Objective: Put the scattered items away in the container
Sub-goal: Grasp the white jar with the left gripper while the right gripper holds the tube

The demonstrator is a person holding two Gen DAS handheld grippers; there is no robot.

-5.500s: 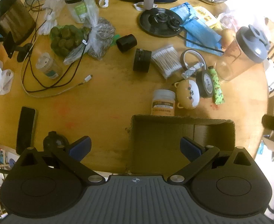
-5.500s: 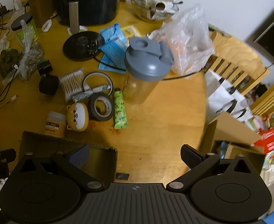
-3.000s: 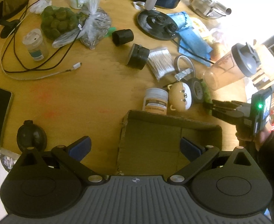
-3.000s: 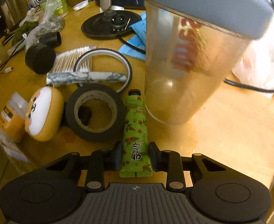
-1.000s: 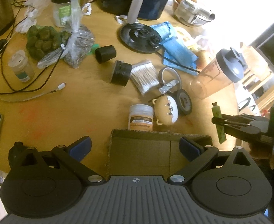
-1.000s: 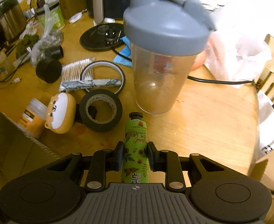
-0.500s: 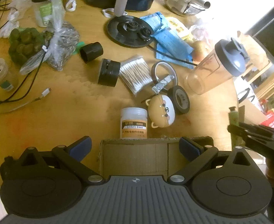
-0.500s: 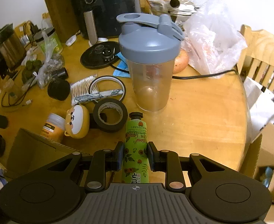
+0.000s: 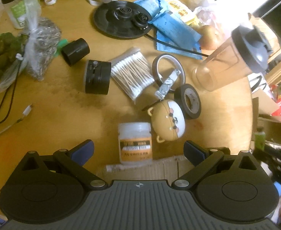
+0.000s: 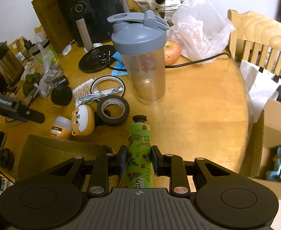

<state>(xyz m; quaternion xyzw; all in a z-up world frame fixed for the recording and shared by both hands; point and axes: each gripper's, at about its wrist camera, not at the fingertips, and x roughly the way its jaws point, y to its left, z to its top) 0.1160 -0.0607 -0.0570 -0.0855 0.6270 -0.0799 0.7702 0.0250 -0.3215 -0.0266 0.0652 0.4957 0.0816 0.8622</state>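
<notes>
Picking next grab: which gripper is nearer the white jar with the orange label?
Left. The left gripper hovers open right above the white jar, its fingers either side of it. The right gripper, shut on the green hand cream tube, is off beside the cardboard box.

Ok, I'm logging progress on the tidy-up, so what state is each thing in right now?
right gripper: shut on the hand cream tube.
hand cream tube: capped, lifted off the table.
left gripper: open, empty.
cardboard box: open.
shaker bottle: upright, lid on, flip cap shut.
white jar: upright, lid on, beside the box.
black tape roll: flat on the table.
</notes>
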